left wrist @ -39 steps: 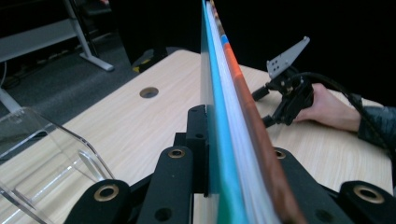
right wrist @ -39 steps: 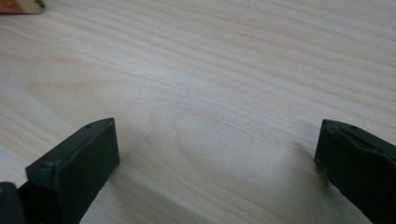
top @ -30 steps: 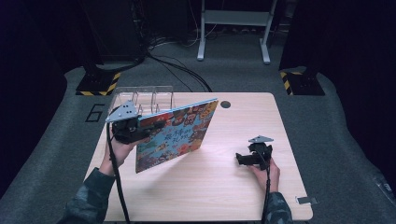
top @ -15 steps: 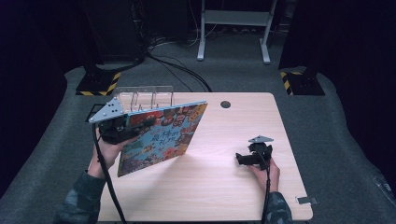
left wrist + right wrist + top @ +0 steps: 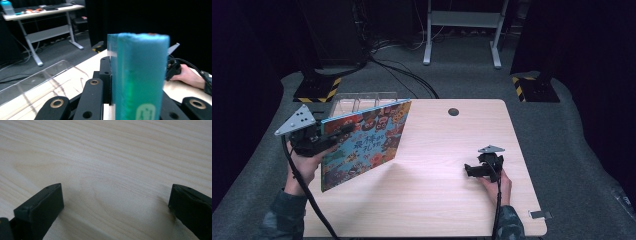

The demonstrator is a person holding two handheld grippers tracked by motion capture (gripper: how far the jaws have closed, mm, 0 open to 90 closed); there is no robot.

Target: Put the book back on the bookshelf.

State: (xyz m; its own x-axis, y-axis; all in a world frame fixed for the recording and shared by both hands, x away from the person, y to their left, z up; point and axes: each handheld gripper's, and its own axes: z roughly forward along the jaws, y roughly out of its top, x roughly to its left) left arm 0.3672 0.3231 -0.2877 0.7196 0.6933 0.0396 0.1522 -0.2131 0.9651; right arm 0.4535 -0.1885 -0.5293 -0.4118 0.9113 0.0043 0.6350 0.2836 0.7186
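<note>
A colourful picture book [image 5: 364, 142] hangs tilted above the left part of the wooden table [image 5: 437, 200]. My left gripper [image 5: 334, 134] is shut on the book's left edge, just past the table's left side. In the left gripper view the book's teal spine [image 5: 140, 75] stands upright between the black jaws. My right gripper [image 5: 469, 170] rests low on the table at the right, pointing left. Its jaws stand wide open over bare wood [image 5: 112, 157], with nothing between them.
A clear acrylic rack [image 5: 357, 100] with dividers stands at the table's back left, just behind the book; it also lies ahead in the left gripper view [image 5: 50, 80]. A dark round hole [image 5: 453, 111] marks the back edge. Cables and striped bases lie on the floor beyond.
My left gripper has carried the book to the left and a little up, away from the table's middle. The right gripper has stayed where it was.
</note>
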